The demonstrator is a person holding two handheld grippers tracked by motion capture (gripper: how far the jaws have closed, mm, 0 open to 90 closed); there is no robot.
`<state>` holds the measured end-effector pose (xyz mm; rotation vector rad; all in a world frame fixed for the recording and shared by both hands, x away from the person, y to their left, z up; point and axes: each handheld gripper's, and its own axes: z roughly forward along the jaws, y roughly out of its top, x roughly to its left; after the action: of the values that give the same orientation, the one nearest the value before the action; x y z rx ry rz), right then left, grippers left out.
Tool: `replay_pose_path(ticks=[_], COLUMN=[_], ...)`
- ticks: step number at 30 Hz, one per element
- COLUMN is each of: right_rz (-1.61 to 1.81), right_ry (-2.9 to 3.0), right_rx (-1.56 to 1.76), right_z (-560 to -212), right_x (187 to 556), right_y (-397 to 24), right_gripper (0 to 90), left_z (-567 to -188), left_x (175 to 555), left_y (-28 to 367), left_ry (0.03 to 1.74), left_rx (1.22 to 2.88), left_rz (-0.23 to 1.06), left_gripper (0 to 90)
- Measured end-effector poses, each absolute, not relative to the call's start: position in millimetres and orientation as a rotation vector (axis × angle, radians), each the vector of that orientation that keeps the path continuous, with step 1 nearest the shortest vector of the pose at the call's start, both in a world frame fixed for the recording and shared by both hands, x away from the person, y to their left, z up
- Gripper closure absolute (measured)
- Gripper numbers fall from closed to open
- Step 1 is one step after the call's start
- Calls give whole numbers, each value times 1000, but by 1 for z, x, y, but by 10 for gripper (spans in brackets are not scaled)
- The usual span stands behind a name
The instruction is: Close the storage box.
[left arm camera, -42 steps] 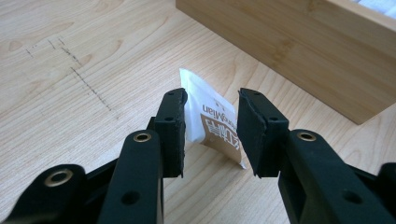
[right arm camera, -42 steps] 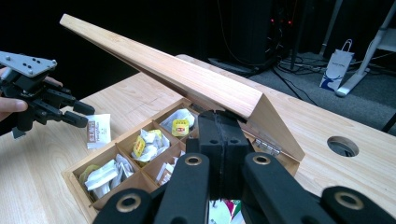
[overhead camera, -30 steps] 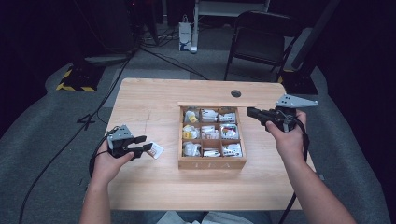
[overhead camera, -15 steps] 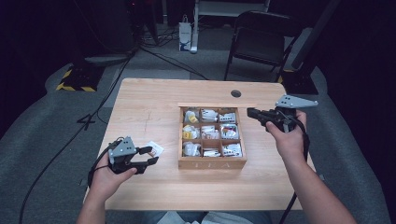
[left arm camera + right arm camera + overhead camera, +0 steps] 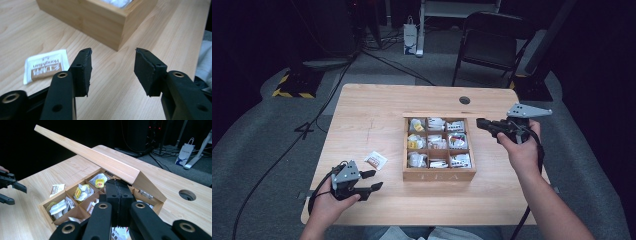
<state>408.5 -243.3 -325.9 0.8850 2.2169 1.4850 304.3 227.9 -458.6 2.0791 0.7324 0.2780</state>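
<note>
Hovering near the tea sachet [image 5: 375, 160], left gripper [image 5: 371, 180] is holding nothing, jaws just widening; right gripper [image 5: 482, 123] is staying pressed together over the tea box [image 5: 439, 175].

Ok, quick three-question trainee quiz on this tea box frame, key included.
1. True or false: in the high view, the loose sachet lies on the table to the right of the wooden box.
2. How many compartments does the box have? A: six. B: nine. C: twelve.
3. Which gripper has its jaws apart with nothing between them?
Key: 1: false, it lies left of the box. 2: B. 3: the left gripper, whose jaws have just been opening; the right gripper is shut.
</note>
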Motion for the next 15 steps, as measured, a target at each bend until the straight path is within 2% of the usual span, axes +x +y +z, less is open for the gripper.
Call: replay_pose_path(ticks=[2, 15], right_rz=[1482, 1466], right_ry=[2220, 2244], right_rx=[888, 887], right_z=[-326, -326], right_x=[408, 405], right_y=[-243, -245], right_gripper=[893, 892], left_z=[-464, -493], left_x=[304, 298], left_y=[230, 237], left_ry=[744, 807], left_rx=[2084, 2153], left_rz=[296, 235], left_gripper=[455, 448])
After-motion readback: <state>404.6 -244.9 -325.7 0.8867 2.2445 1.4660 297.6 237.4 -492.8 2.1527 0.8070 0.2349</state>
